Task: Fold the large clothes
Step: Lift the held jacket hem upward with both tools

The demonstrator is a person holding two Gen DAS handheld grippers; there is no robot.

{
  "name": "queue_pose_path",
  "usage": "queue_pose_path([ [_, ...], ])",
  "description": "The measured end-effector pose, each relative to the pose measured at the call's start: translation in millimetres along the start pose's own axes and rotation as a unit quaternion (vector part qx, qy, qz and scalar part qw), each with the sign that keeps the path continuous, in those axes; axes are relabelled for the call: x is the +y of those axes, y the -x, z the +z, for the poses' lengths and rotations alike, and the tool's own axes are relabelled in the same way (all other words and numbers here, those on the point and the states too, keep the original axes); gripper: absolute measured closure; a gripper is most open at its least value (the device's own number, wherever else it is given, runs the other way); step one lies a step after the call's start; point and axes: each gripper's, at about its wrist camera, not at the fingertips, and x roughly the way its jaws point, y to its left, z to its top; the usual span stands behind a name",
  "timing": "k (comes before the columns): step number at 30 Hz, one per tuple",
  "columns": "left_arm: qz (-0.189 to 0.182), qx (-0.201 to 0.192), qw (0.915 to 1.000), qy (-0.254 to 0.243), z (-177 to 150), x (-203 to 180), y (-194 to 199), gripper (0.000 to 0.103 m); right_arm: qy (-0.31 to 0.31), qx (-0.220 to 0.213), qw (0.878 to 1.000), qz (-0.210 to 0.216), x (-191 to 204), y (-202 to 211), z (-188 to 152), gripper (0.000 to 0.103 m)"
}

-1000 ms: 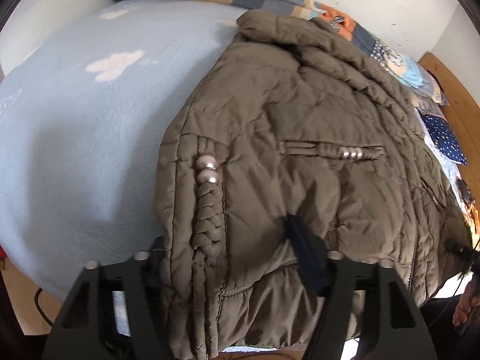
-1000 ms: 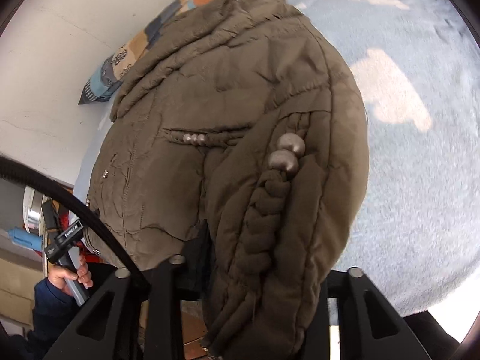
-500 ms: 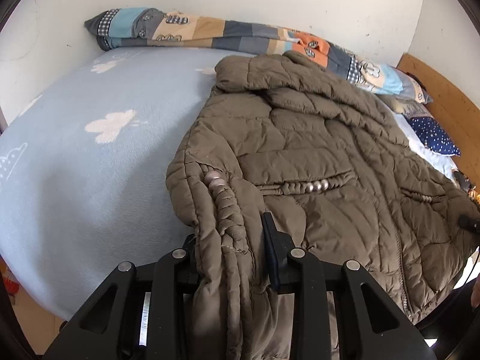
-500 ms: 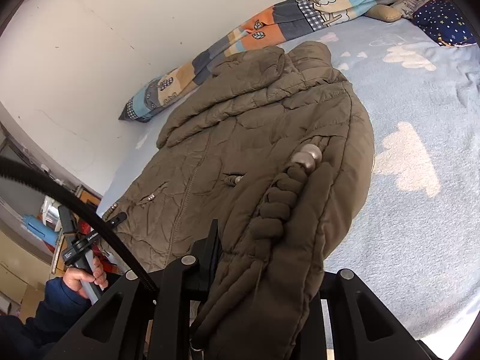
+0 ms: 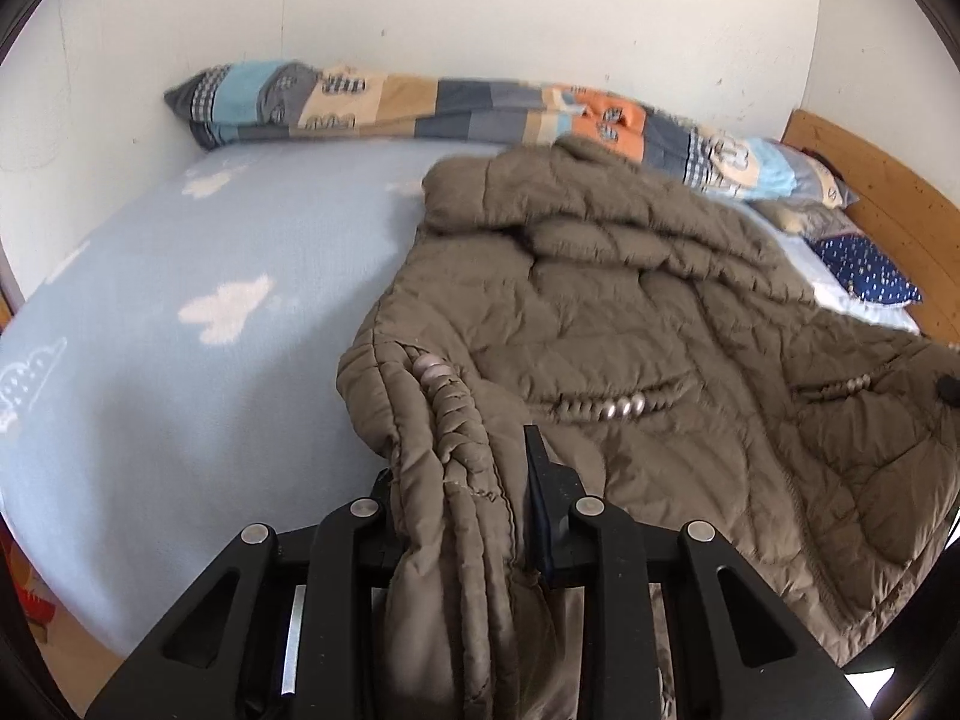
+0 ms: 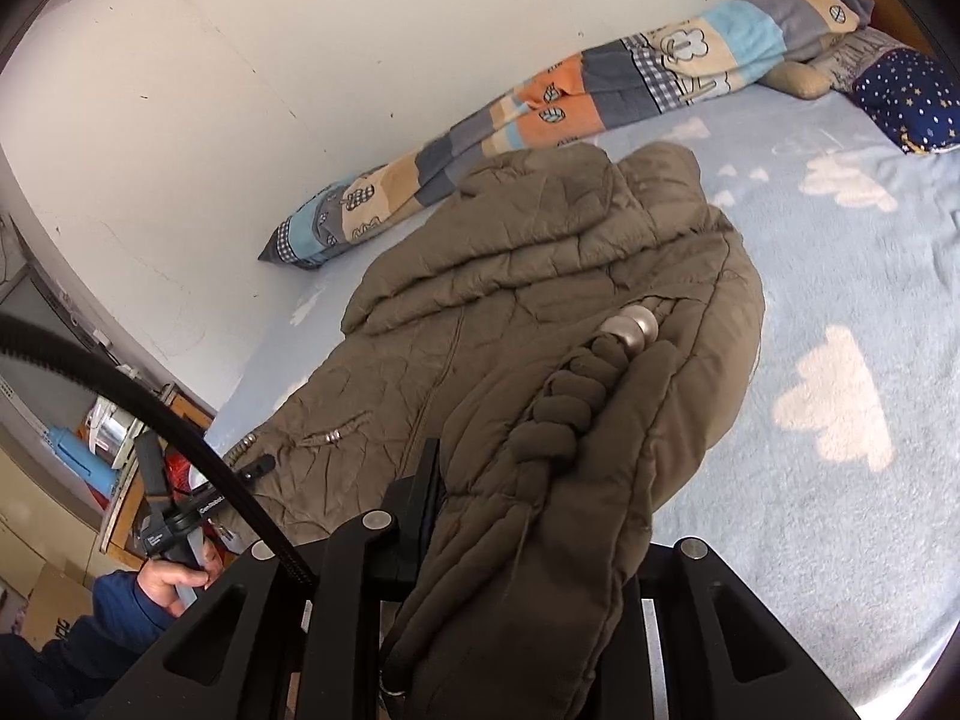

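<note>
A large olive-brown quilted jacket (image 5: 630,312) lies spread on a light blue bed (image 5: 180,312), collar toward the far wall. My left gripper (image 5: 462,480) is shut on a bunched cuff of the jacket with a braided trim and metal beads. My right gripper (image 6: 528,498) is shut on another cuff of the jacket (image 6: 540,312) with the same braid and beads. Both cuffs are lifted near the bed's front edge. The right finger of each gripper is hidden behind the fabric.
A long patchwork bolster (image 5: 420,102) lies along the white wall. A navy starred pillow (image 5: 870,270) and a wooden headboard (image 5: 870,180) are at the right. In the right wrist view a black cable (image 6: 120,384), my other hand (image 6: 174,576) and clutter by the floor show at left.
Both grippers have risen and tilted up from the jacket, so the wall and bolster now show. The left gripper closed on the cuff. The jacket's hem is drawn toward the bed's front edge.
</note>
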Motion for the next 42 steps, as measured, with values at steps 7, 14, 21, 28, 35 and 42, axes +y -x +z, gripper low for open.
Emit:
queue_pose_path([
  [7,0.0,-0.11,0.9939,0.01,21.1,-17.1,22.7,0.077,0.005,-0.02,1.0,-0.016,-0.8,13.4,-1.5,0.078],
  [14,0.004,-0.129,0.991,0.036,25.8,-11.5,26.7,0.076,-0.007,-0.048,0.999,-0.011,-3.5,22.2,5.6,0.078],
  [21,0.001,-0.136,0.9887,0.062,36.5,-10.4,32.7,0.077,-0.016,-0.073,0.997,0.008,1.6,19.4,20.1,0.078],
  [28,0.011,-0.152,0.9879,0.03,34.2,-19.1,44.3,0.076,-0.012,-0.085,0.996,0.015,9.9,33.0,23.3,0.078],
  [35,0.009,-0.145,0.9883,0.046,22.6,-7.3,53.9,0.077,-0.025,-0.096,0.995,0.015,4.2,49.7,15.2,0.079],
  [42,0.012,-0.157,0.9864,0.046,22.7,-7.0,65.7,0.077,-0.009,-0.104,0.994,0.02,10.5,57.1,9.5,0.082],
])
